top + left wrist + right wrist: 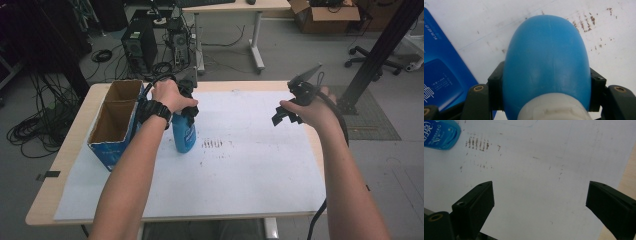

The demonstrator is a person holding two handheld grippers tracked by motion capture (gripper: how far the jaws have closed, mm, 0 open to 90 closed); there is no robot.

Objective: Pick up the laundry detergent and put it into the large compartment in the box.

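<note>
A blue plastic bottle [184, 134] stands upright on the white sheet [240, 165], its base on the paper. My left gripper [188, 107] comes down on it from above and is shut on its upper part. In the left gripper view the blue bottle [547, 57] fills the space between both black jaws, with its white collar [554, 107] at the bottom. My right gripper [286, 116] hangs over the right part of the sheet, held apart from the bottle. Its jaws stand wide open over bare paper [541, 195]. The bottle's base [440, 133] shows at the top left of the right gripper view.
An open blue cardboard box [116, 122] stands just left of the bottle, near the table's left edge. Brown smudges [212, 144] mark the sheet right of the bottle. The wooden table edge [320, 150] runs close beside my right gripper.
</note>
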